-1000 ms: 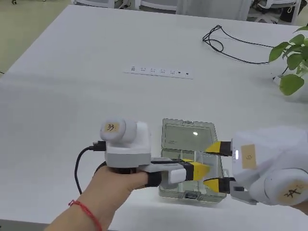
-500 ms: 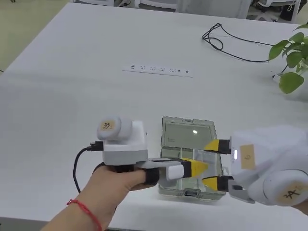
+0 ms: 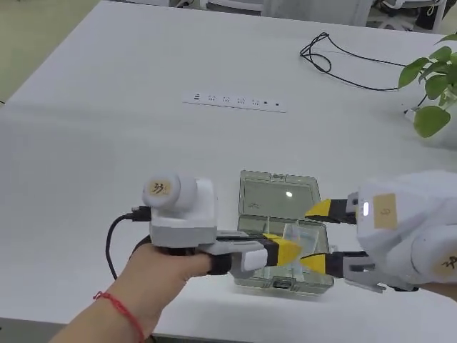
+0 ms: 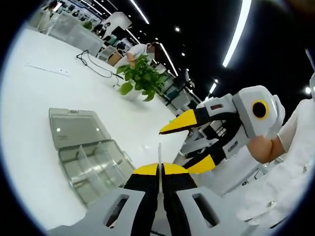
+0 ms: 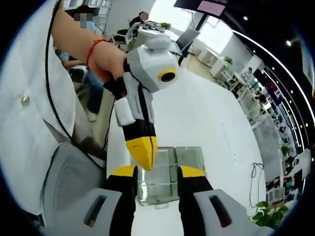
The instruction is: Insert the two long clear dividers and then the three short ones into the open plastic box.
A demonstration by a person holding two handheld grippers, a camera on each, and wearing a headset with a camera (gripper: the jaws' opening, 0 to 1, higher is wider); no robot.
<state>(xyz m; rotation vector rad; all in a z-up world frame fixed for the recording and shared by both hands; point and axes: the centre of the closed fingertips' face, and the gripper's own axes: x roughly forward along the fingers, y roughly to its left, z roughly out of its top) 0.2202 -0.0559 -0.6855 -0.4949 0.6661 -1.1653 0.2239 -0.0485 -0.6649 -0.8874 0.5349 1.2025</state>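
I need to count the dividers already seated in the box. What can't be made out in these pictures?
Head view: the left gripper and right gripper cover the tray of the box, hiding its slots.
Left gripper view: the held clear divider shows edge-on, so long or short cannot be told.
Right gripper view: the box's inside is clear on clear, partly behind the left gripper, too faint to count anything.
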